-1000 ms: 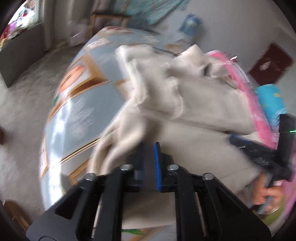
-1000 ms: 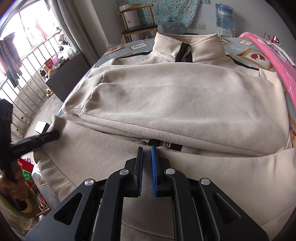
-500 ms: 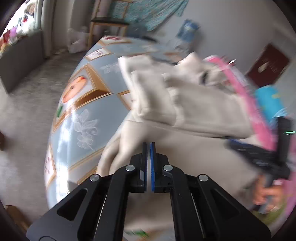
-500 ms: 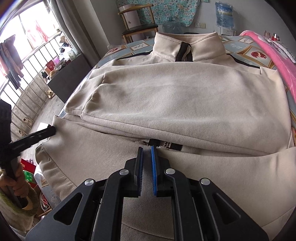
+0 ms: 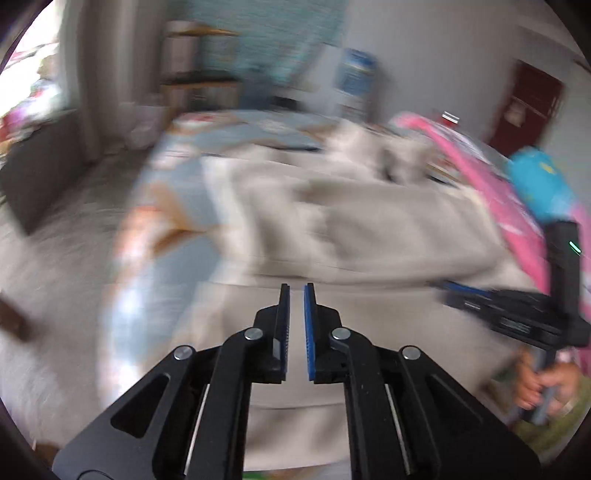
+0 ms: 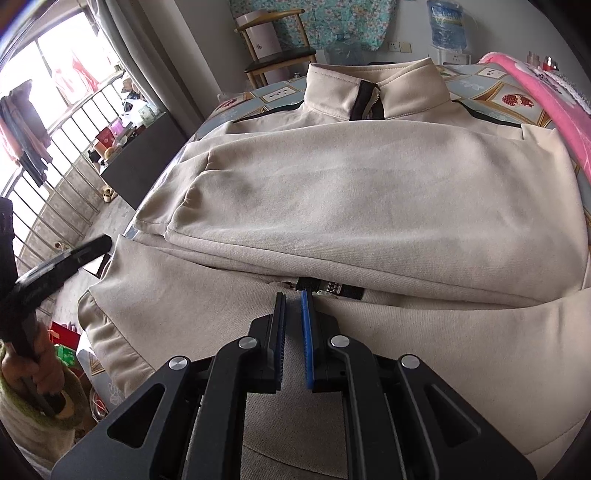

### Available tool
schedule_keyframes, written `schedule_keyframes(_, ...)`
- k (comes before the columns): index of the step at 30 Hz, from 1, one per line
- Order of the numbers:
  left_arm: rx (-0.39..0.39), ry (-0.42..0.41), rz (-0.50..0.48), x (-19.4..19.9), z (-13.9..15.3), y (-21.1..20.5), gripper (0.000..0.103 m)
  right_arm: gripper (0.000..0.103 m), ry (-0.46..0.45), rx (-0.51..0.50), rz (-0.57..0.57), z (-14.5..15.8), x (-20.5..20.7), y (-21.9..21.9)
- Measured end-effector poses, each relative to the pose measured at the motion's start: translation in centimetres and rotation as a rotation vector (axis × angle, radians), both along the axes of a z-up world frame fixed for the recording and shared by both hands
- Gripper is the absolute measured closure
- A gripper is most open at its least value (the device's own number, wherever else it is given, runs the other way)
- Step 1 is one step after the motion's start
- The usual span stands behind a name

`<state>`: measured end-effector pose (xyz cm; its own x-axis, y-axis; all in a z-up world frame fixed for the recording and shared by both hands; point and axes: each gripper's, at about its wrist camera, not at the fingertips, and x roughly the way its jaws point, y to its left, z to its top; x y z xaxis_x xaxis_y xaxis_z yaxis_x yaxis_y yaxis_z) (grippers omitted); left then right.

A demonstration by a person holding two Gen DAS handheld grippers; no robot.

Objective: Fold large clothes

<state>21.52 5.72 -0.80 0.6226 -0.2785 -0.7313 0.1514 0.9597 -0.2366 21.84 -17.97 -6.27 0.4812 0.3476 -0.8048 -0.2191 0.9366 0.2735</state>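
1. The cream jacket (image 6: 369, 192) lies flat on the patterned surface (image 6: 491, 96), collar at the far end, zip down the middle.
2. Done, as I judge it: both sleeves are folded across the chest, one on the other, so the top half is a neat block.
3. Left: the near half, with the hem (image 6: 110, 343), is spread out flat towards me. It wants bringing up over the sleeves, and then perhaps a last fold.
4. My right tool (image 6: 293, 332) hangs over the near cloth just short of the zip's lower end (image 6: 328, 287). Its jaws are all but closed and nothing is between them.
5. My left tool (image 5: 295, 328) is over the left part of the near cloth. Its jaws are opening, with only a narrow gap and nothing in it. That view is blurred, so I cannot tell finer detail there.
6. Around: a pink blanket (image 6: 535, 110) lies along the right edge, just beside the shoulder. A wooden chair (image 6: 280, 55) and a water bottle (image 6: 447, 22) stand at the far wall, well apart.
7. Nothing lies on the jacket. The near hem hangs over the surface's left corner, so I judge it may slip.
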Motion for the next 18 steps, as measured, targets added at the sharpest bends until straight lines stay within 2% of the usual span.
schedule_keyframes(3, -0.035, 0.054, -0.165, 0.6, -1.3, -4.7, 0.095, 0.095, 0.002, 0.001, -0.004, 0.0, 0.0, 0.0)
schedule_keyframes(6, -0.027, 0.089, -0.237, 1.4, -3.1, -7.6, 0.095, 0.095, 0.005, 0.001, -0.011, 0.0, 0.0, 0.1)
schedule_keyframes(8, -0.013, 0.059, -0.236, 1.3, -3.4, -8.0, 0.095, 0.095, 0.007, 0.002, -0.01, 0.1, 0.0, 0.0)
schedule_keyframes(11, -0.018, 0.077, -0.23, 2.1, -3.4, -7.9, 0.095, 0.095, 0.016, 0.032, -0.019, 0.7, -0.2, -0.9)
schedule_keyframes(14, -0.027, 0.089, -0.224, 2.1, -3.4, -7.6, 0.097, 0.092, -0.04, -0.016, -0.094, 3.1, -1.5, -4.0)
schedule_keyframes(18, -0.02, 0.089, -0.223, 2.3, -3.5, -8.0, 0.097, 0.092, -0.037, -0.114, -0.251, 4.7, -2.6, -9.9)
